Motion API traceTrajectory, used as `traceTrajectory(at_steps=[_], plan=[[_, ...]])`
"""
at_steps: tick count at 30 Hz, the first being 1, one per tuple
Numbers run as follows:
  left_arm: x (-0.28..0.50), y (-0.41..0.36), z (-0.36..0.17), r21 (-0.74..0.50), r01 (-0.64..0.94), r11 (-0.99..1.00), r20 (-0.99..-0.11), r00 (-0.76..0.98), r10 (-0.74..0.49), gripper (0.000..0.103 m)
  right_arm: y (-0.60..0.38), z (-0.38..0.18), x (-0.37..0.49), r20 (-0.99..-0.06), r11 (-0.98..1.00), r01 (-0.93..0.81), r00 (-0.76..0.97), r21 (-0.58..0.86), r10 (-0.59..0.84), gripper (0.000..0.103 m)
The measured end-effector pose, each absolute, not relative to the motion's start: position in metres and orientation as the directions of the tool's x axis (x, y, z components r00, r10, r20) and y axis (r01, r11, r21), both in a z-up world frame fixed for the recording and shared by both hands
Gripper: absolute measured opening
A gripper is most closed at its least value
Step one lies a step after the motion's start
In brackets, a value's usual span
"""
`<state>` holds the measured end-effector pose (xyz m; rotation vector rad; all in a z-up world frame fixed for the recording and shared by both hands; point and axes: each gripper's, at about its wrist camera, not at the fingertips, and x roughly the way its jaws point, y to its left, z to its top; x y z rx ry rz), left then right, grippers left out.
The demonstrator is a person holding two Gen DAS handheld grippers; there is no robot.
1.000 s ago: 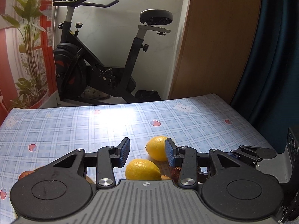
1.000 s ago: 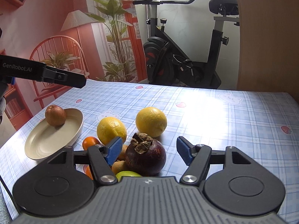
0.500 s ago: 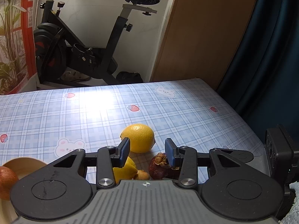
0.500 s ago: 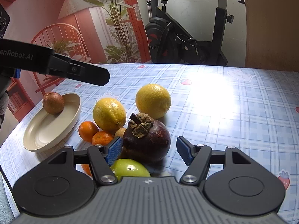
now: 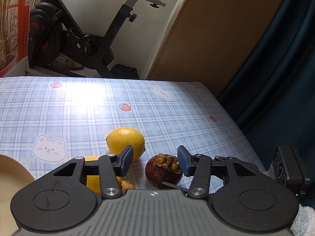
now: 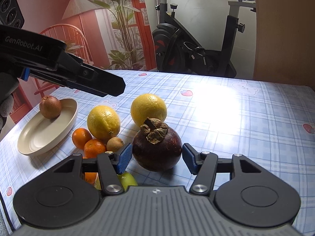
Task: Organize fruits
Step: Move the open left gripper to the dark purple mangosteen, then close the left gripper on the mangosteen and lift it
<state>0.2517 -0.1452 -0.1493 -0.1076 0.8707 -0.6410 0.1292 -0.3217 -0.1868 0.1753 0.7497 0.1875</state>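
Fruits sit bunched on the plaid tablecloth (image 6: 246, 129); a cream plate (image 6: 29, 145) at far left holds one brown fruit (image 6: 50, 107). Right gripper (image 6: 156, 158) is closing around the mangosteen (image 6: 157, 147), pads not quite touching. Left gripper (image 5: 154, 162) is opening, nothing gripped, near two lemons (image 6: 103, 122) and small oranges (image 6: 81, 135).

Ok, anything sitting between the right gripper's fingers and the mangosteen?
Nothing visible. The mangosteen already sits between the closing fingers of the right gripper; a small gap shows at the right pad.
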Motion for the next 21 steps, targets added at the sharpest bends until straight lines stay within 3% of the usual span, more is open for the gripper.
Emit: traceTrajectory(at_steps=[10, 13, 21], plan=[[0.261, -0.181, -0.172, -0.353, 0.546, 0.760, -0.725, 0.354, -0.591, 0.052, -0.332, -0.193, 0.123, -0.672, 0.961, -0.088, 0.698, 0.264, 0.248, 0.059], [0.263, -0.182, -0.177, -0.337, 0.540, 0.772, -0.740, 0.354, -0.571, 0.052, -0.336, -0.201, 0.123, -0.694, 0.965, -0.058, 0.684, 0.254, 0.224, 0.055], [0.270, -0.176, -0.182, -0.364, 0.520, 0.773, -0.736, 0.347, -0.581, 0.055, -0.328, -0.193, 0.123, -0.690, 0.969, -0.112, 0.684, 0.220, 0.236, 0.056]])
